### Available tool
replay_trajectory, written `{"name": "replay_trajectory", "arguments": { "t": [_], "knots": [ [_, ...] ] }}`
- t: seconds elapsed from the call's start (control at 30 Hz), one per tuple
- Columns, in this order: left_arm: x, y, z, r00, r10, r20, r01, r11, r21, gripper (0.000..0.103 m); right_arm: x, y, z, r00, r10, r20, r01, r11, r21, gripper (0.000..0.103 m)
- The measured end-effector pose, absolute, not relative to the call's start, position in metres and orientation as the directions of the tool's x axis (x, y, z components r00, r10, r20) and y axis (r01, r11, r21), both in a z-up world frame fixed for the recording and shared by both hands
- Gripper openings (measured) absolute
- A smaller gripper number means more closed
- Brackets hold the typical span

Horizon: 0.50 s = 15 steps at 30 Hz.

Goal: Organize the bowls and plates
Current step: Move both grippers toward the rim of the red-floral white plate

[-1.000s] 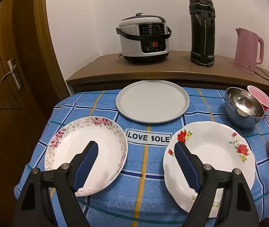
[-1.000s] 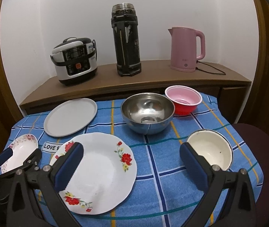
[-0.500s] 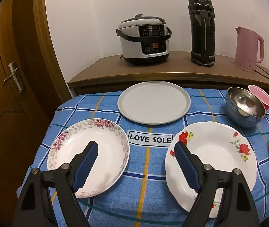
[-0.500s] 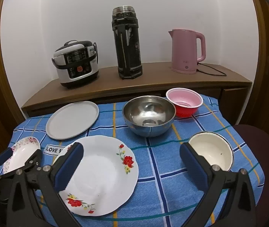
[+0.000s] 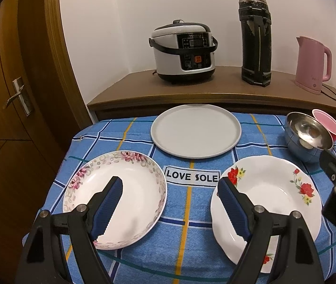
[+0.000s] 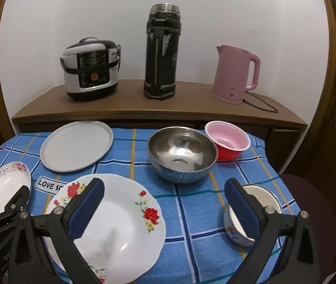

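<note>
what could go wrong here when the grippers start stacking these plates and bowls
The white red-flowered plate and the small white enamel bowl sit near the front edge of the blue checked tablecloth; a nudge could push them off. The steel bowl touches the pink bowl, so lifting one may shift the other. Both the left gripper and right gripper are open and close together; they might collide.

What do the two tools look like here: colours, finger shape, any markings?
Both match: the left tool and right tool have black plastic arms with silver rivets and dark blue ridged pads tapering forward. The right tool's body carries partly visible white lettering in the left view. No cables or sleeves show.
</note>
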<state>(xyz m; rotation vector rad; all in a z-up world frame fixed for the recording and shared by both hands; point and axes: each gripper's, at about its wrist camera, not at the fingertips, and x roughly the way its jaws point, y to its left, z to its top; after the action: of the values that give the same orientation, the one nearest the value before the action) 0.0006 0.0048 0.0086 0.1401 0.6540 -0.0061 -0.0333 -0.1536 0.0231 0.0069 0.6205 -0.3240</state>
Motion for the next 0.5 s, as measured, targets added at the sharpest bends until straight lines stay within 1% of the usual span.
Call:
{"name": "replay_trajectory", "arguments": {
  "t": [0.5],
  "knots": [
    [0.0079,0.0077,0.0034,0.784,0.041,-0.620,0.052,0.990,0.131,0.084,-0.0271,-0.1556,0.0178,0.765,-0.262,-0.588,0.279,0.958,-0.064,0.103]
  ]
}}
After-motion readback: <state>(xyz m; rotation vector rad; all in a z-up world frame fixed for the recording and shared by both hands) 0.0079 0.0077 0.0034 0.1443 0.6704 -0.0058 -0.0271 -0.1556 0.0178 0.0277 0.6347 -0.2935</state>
